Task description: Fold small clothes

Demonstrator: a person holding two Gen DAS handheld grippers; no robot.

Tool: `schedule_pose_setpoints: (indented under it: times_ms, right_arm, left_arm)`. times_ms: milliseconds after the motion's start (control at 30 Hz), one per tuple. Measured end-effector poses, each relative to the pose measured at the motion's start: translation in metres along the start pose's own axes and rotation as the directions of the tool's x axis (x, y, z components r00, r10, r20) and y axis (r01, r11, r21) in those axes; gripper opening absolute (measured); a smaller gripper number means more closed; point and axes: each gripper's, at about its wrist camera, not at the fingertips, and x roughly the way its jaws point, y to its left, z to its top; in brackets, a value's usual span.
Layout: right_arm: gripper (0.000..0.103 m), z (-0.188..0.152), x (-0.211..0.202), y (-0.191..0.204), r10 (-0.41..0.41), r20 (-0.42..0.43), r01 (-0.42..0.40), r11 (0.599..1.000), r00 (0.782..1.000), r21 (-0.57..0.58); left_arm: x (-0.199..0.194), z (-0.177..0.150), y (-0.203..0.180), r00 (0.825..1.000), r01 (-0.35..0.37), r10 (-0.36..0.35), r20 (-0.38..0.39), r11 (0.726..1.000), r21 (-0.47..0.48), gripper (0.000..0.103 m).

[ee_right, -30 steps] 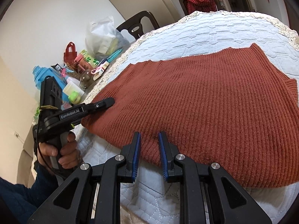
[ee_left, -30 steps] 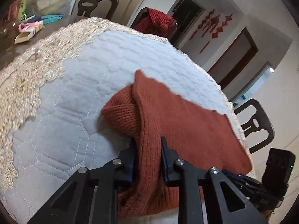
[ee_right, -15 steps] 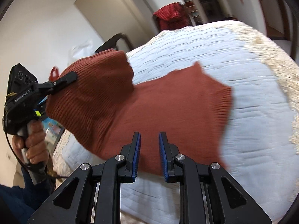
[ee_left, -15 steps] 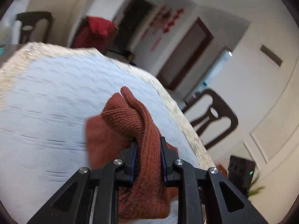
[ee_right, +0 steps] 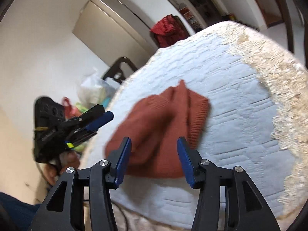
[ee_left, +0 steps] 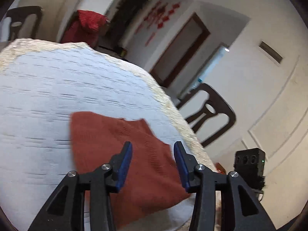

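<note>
A rust-red knit sweater (ee_left: 119,144) lies folded on the white quilted table cover (ee_left: 57,88). My left gripper (ee_left: 153,148) hovers over its near part with jaws opening; the cloth lies below them and the pads do not press it. In the right wrist view the sweater (ee_right: 165,123) is a blurred, doubled-over heap with its ribbed hem at the right. My right gripper (ee_right: 154,142) stands just above its near edge, jaws opening, gripping nothing. The left gripper (ee_right: 96,119) shows at the left, held in a hand (ee_right: 65,159).
The cover has a cream lace border (ee_right: 279,88) along the table edge. Dark chairs (ee_left: 213,113) stand around the table; one carries a red cloth (ee_left: 84,25). A plastic bag (ee_right: 94,90) and small clutter sit at the far left end.
Both grippers were shut on the sweater's edge and carried it across, folding it over itself. Both have let go; their jaws now stand apart and the sweater lies on the cover.
</note>
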Motion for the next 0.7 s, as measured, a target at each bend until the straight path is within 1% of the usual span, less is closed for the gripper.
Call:
schedule_pose_setpoints:
  times_ms: [67, 100, 167, 233, 300, 367, 500, 633, 700]
  right_arm:
    - [0.050, 0.002, 0.006, 0.000, 0.048, -0.015, -0.048, 0.999, 0.999, 0.023]
    - [0.051, 0.002, 0.010, 0.002, 0.060, -0.027, -0.059, 0.998, 0.998, 0.030]
    - [0.051, 0.003, 0.018, 0.002, 0.060, -0.056, -0.058, 0.998, 0.997, 0.039]
    - [0.051, 0.004, 0.027, 0.002, 0.044, -0.092, -0.040, 0.998, 0.995, 0.043]
    - [0.051, 0.007, 0.037, 0.001, 0.030, -0.124, -0.024, 0.998, 0.992, 0.053]
    - [0.051, 0.008, 0.041, -0.001, 0.013, -0.140, -0.005, 0.999, 0.990, 0.054]
    - [0.051, 0.018, 0.056, 0.000, -0.056, -0.176, 0.062, 0.998, 0.983, 0.031]
    - [0.051, 0.022, 0.071, 0.005, -0.090, -0.206, 0.092, 0.996, 0.974, -0.002]
    - [0.051, 0.023, 0.076, 0.004, -0.092, -0.212, 0.093, 0.996, 0.973, -0.003]
  left_arm:
    - [-0.003, -0.003, 0.011, 0.998, -0.057, 0.057, 0.010, 0.998, -0.005, 0.047]
    - [-0.003, -0.006, 0.016, 0.997, -0.079, 0.079, 0.004, 0.997, -0.011, 0.047]
    - [-0.001, -0.014, 0.026, 0.994, -0.110, 0.109, -0.018, 0.994, -0.024, 0.047]
    - [0.005, -0.024, 0.032, 0.990, -0.132, 0.131, -0.046, 0.991, -0.018, 0.047]
    - [0.014, -0.032, 0.033, 0.988, -0.137, 0.136, -0.070, 0.991, -0.007, 0.047]
    - [0.015, -0.039, 0.033, 0.986, -0.155, 0.157, -0.063, 0.988, 0.025, 0.047]
    - [0.018, -0.041, 0.033, 0.986, -0.159, 0.162, -0.050, 0.986, 0.050, 0.047]
    - [0.020, -0.044, 0.035, 0.984, -0.168, 0.171, -0.044, 0.983, 0.069, 0.049]
    - [0.019, -0.044, 0.036, 0.984, -0.171, 0.174, -0.043, 0.983, 0.072, 0.050]
